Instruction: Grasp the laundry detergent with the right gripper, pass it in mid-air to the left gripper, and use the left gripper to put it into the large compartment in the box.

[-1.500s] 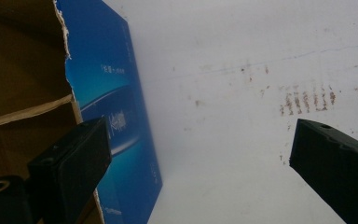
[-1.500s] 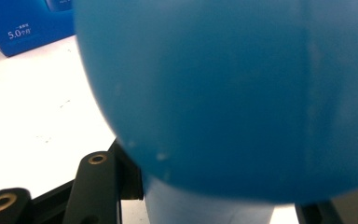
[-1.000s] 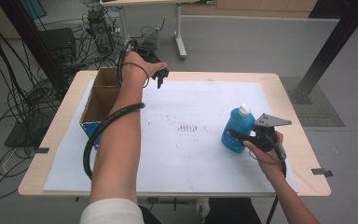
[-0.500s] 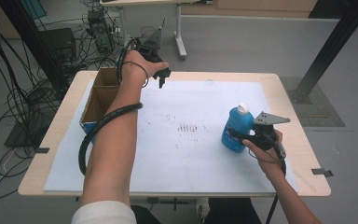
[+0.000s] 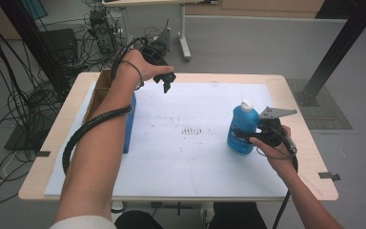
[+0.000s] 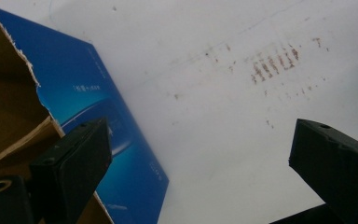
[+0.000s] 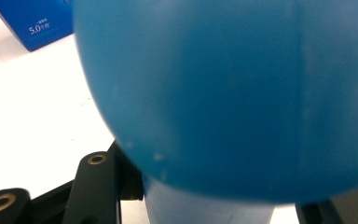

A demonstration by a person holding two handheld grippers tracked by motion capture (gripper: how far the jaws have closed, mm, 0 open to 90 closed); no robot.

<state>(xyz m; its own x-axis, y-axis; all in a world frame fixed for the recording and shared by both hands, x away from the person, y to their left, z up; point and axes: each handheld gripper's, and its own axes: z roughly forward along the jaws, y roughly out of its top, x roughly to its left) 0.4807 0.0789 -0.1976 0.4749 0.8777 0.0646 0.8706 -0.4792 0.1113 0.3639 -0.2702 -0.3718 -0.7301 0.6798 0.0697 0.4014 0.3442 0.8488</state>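
The right gripper (image 5: 246,137) stays clamped on the round blue plastic bottle with a white cap (image 5: 242,128) at the table's right and has just begun lifting it, so carrying can start. The left gripper (image 5: 165,82), jaws spread and empty, hovers far left beside the open cardboard box with blue sides (image 5: 129,125).

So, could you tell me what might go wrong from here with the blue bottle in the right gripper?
The right gripper is clamped low on the rounded blue bottle, so the smooth body could slip or tip while carried. The left gripper hangs open over the table's far edge, beside the blue box; a sweep toward it could bump the forearm or the box.
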